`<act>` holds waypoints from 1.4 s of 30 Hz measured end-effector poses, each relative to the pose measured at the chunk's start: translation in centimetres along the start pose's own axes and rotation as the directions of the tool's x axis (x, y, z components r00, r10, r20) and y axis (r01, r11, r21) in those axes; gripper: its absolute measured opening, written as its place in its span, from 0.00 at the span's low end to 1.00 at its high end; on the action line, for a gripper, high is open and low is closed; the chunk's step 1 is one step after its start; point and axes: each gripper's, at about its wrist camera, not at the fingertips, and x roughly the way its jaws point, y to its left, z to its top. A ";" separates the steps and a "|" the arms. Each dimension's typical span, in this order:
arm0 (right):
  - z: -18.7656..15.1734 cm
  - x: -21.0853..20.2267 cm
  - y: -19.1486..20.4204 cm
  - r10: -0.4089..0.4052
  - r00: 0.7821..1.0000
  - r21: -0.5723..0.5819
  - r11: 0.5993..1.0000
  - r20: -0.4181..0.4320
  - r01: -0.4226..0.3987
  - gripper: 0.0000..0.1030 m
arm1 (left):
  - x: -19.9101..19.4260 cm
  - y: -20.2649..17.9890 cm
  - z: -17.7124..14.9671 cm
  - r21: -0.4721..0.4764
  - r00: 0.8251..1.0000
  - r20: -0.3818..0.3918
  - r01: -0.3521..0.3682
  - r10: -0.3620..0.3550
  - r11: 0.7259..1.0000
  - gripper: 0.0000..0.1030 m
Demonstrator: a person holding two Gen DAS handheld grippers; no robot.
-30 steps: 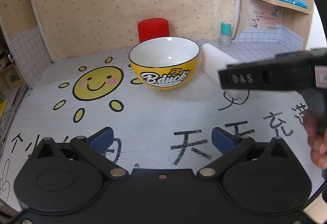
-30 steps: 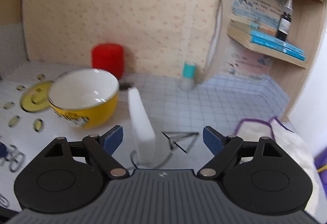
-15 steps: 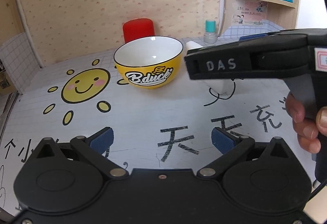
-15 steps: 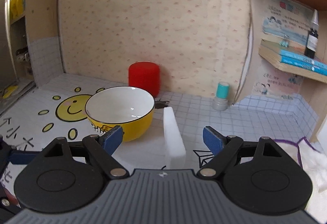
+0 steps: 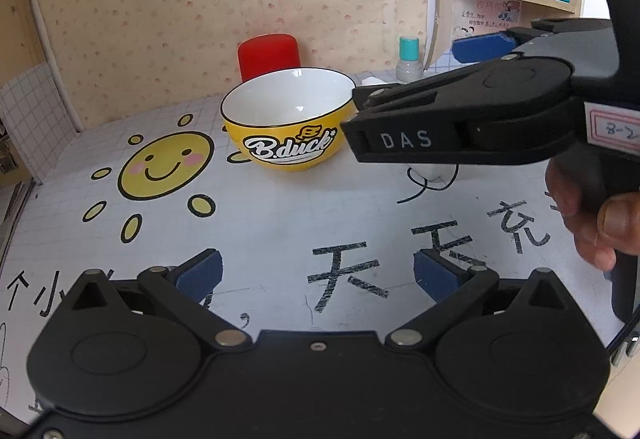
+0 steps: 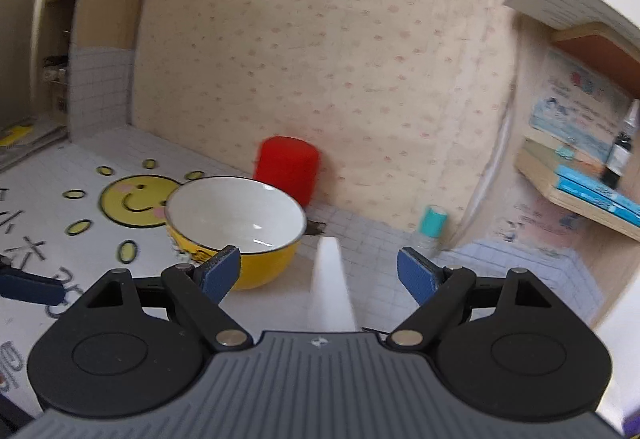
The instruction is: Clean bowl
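Right wrist: bowl (image 6: 236, 215) left of right gripper (image 6: 319, 275)

Right tool (image 6: 319, 273) now closer over the white sponge block (image 6: 331, 287), farther across the left view.

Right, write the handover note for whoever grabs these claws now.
Left claw: open, empty, low over the mat, facing the bowl.
Right claw: open, empty, lined up over the white sponge block.
Yellow bowl: upright on the mat, inside looks white and empty, sponge standing to its right.
Done: nothing gripped yet.
Left: close on the sponge, steady the bowl, wipe the inside.
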 end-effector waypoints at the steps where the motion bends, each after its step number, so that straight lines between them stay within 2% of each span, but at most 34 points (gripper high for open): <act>1: 0.0 0.0 -0.3 0.042 0.999 0.012 0.999 0.002 -0.042 0.84 | 0.0 0.0 0.0 0.001 1.000 -0.001 0.001 -0.001 1.000 0.99; 6: 0.1 -0.1 0.2 0.120 0.993 -0.016 0.993 0.011 -0.119 0.84 | -0.1 -0.4 0.0 0.018 1.000 0.004 0.019 -0.019 1.000 0.99; 14: 0.3 -0.1 2.3 0.139 0.990 -0.109 0.985 0.015 -0.136 0.84 | -0.3 -0.7 -0.3 0.028 1.000 0.008 0.023 -0.023 0.999 0.99; 21: 1.0 0.7 1.7 0.069 0.997 -0.085 0.994 0.020 -0.067 0.84 | -0.6 -0.6 -0.5 0.040 1.000 0.026 0.003 -0.004 0.999 0.99; 25: 1.1 1.2 1.2 -0.040 0.999 -0.065 0.997 0.034 0.042 0.84 | -1.3 -0.9 -0.5 0.060 0.999 0.046 -0.020 0.017 0.998 0.99; 29: 1.1 1.7 0.2 -0.085 0.996 -0.021 0.996 0.013 0.086 0.84 | -1.7 -1.3 -0.5 0.078 0.998 0.056 -0.038 0.034 0.996 0.99; 34: 0.8 1.8 -1.5 -0.103 0.995 0.055 0.993 0.002 0.103 0.84 | -1.9 -1.6 -0.5 0.100 0.996 0.069 -0.071 0.064 0.992 0.99; 37: 0.7 1.8 -1.9 -0.106 0.994 0.062 0.992 -0.003 0.106 0.84 | -1.9 -1.7 -0.6 0.117 0.992 0.083 -0.099 0.090 0.988 0.99; 39: 0.5 1.9 -2.0 -0.103 0.995 0.062 0.993 -0.009 0.104 0.84 | -1.9 -1.5 -0.3 0.125 0.984 0.113 -0.155 0.141 0.980 0.99; 42: 0.4 2.0 -1.9 -0.097 0.995 0.052 0.994 -0.011 0.097 0.84 | -1.8 -0.5 0.4 0.091 0.976 0.124 -0.191 0.179 0.977 0.99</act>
